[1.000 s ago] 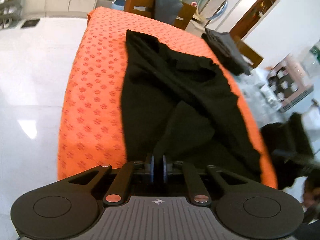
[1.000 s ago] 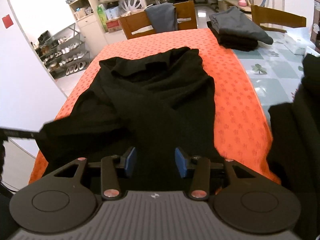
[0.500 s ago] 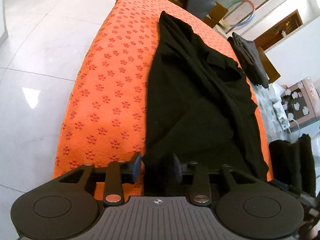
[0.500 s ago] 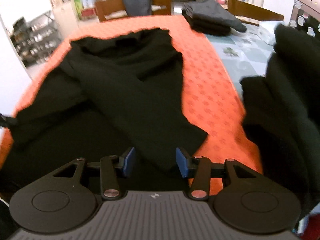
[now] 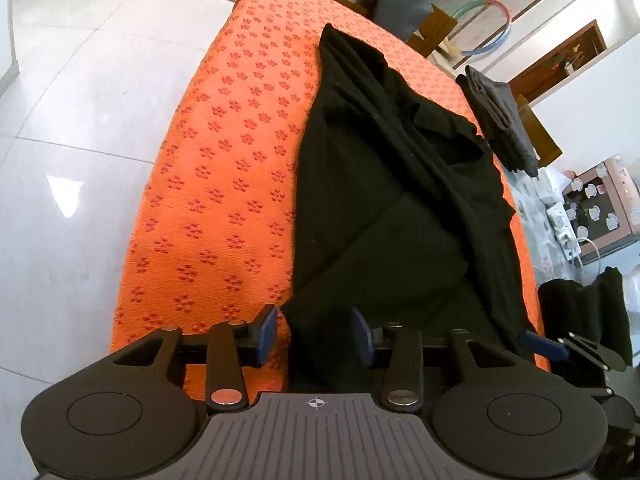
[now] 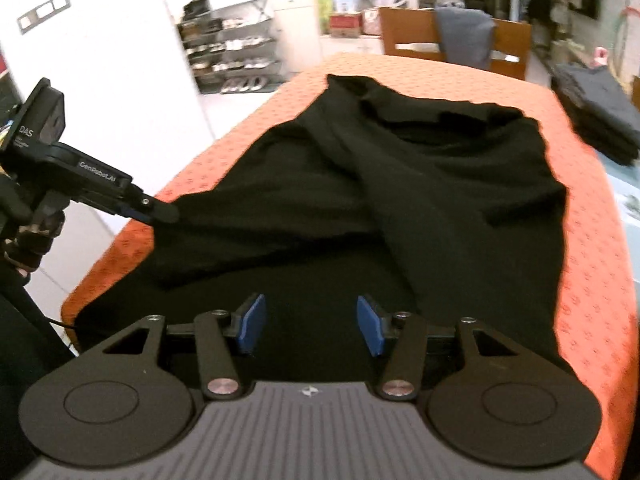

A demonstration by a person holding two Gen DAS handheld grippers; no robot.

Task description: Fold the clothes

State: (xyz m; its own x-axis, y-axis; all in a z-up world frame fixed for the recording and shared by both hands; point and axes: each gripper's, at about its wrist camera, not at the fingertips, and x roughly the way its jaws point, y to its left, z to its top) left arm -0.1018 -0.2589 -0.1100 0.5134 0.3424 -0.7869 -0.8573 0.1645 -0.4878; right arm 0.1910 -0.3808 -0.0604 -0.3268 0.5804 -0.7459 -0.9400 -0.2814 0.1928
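Observation:
A black garment (image 5: 400, 216) lies spread and creased along the orange flower-print tablecloth (image 5: 224, 184). My left gripper (image 5: 314, 336) is open at the near edge, and the garment's near left corner lies loose between its blue pads. In the right wrist view the garment (image 6: 400, 200) fills the middle of the table. My right gripper (image 6: 310, 328) hangs open just above its near hem with nothing held. The left gripper (image 6: 158, 212) shows there at the garment's left edge. One of the right gripper's blue pads (image 5: 542, 346) shows by the table's near right corner.
A folded stack of dark grey clothes (image 6: 596, 116) sits at the table's far right. Wooden chairs with a grey cloth (image 6: 464, 36) stand at the far end. Black clothes (image 5: 580, 312) hang off the near right. White floor (image 5: 80, 120) lies left; shelves (image 6: 228, 52) stand beyond.
My left gripper, shut a second ago, has opened and let the garment's corner drop onto the table. The right gripper stayed open and swung left over the near hem.

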